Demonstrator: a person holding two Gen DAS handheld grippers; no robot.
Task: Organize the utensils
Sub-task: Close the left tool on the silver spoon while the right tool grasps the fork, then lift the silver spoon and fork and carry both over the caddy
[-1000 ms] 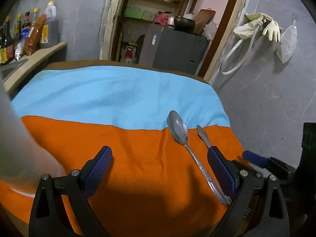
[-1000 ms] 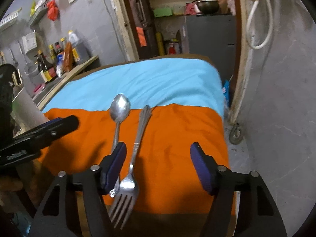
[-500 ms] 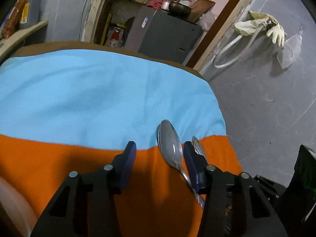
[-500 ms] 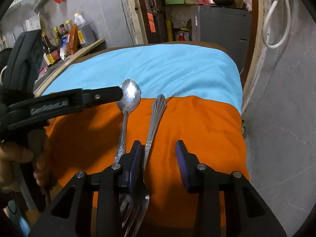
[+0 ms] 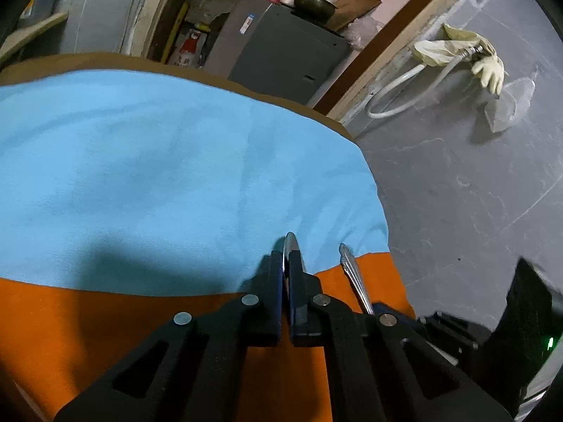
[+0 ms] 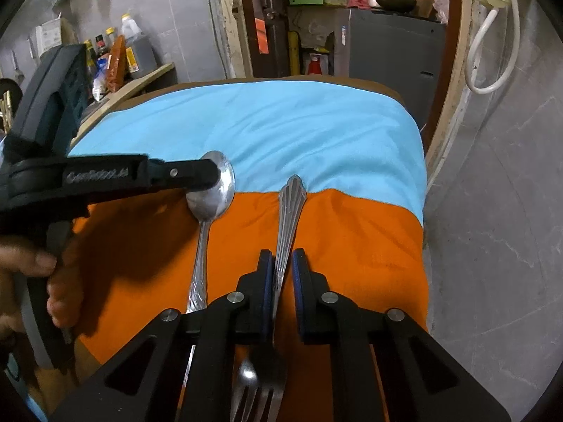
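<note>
While the left gripper point(image 5: 288, 263) clamped the steel spoon bowl point(image 6: 214, 190), the right gripper's point(image 6: 281, 274) jaws were closing around the silver fork handle point(image 6: 289, 211), at 3 o'clock of the spoon.

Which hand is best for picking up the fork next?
Right. The right gripper, jaws just closing, straddles the fork; the left gripper is shut on the spoon.

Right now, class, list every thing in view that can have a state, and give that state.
left gripper: shut on the spoon's bowl.
right gripper: jaws just closing around the fork's handle, a gap left.
spoon: gripped by its bowl, handle on the cloth.
fork: lying flat, not yet clamped.
</note>
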